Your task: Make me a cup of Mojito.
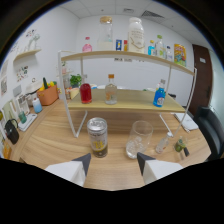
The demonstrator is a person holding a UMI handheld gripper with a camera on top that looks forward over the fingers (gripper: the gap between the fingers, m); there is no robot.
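Note:
My gripper (113,161) is open, its two white fingers spread wide with nothing between them. Just beyond the left finger a silver drink can (98,137) stands upright on the wooden table. To its right, ahead of the right finger, a clear drinking glass (138,138) holds what look like ice cubes. A small clear shot glass (162,145) and a small dish with green leaves (180,146) stand further right. On the lower shelf (125,105) stand a red bottle (86,93), a clear bottle (111,90) with an orange cap and a blue bottle (159,95).
A white wire-framed two-tier rack (71,107) stands behind the can and glass; its top shelf carries several jars and cartons. An orange pot (48,94) and a green plant (75,80) sit at the left. A dark chair (209,127) is at the right.

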